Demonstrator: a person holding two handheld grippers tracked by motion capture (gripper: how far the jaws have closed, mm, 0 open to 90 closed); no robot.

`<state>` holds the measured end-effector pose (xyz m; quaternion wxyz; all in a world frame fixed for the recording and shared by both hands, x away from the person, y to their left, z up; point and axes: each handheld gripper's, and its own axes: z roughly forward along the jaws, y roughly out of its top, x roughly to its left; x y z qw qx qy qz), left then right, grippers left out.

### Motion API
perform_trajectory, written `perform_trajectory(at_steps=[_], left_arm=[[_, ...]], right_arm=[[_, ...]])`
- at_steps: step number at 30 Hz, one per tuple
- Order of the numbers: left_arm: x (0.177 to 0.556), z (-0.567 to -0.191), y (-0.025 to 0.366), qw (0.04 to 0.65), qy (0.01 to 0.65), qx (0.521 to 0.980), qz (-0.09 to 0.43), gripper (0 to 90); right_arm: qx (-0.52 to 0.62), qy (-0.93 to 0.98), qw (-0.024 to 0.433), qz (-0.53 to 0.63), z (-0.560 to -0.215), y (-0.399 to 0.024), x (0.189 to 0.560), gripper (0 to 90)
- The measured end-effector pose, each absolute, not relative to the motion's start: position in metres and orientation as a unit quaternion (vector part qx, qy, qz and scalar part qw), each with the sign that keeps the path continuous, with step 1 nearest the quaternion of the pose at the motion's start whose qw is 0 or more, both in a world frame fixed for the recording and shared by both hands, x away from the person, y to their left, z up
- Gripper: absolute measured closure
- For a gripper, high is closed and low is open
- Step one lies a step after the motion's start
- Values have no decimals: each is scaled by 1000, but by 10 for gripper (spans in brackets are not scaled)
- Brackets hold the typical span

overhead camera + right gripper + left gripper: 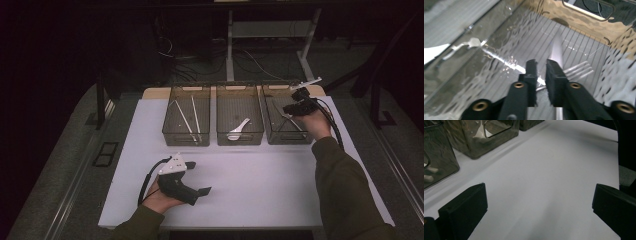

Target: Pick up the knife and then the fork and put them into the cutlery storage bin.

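Desk [250,190] carries three clear bins; right bin [272,134] is entered by right gripper [541,65]. Its fingers [532,68] stand slightly parted, nothing pinched. Knife [557,48] and fork [580,70] lie on bin floor just beyond the tips. Risks judged: knife nudged aside, fork snagged, bin wall struck. Left gripper [539,202] rests on desk, fingers wide open, empty.

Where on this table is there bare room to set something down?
The white table is bare between the three bins and the near edge, right of the left gripper. It is crowded along the far side: the bins stand close together, and the right gripper reaches into the right bin.
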<state>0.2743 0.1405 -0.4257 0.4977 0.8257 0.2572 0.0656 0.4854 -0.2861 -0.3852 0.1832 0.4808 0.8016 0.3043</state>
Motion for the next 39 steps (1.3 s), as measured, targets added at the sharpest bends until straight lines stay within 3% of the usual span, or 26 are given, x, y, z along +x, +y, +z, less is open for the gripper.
perform_trajectory(at_steps=[12,23,39], left_arm=[[274,-427,141,493,256,829,66,0],[274,-428,140,490,253,832,66,0],[274,-427,142,488,247,835,66,0]], right_arm=[[469,770,152,405,-368,-301,444,452],[423,766,138,465,-360,-306,386,315],[396,773,147,473,-389,-296,324,227]])
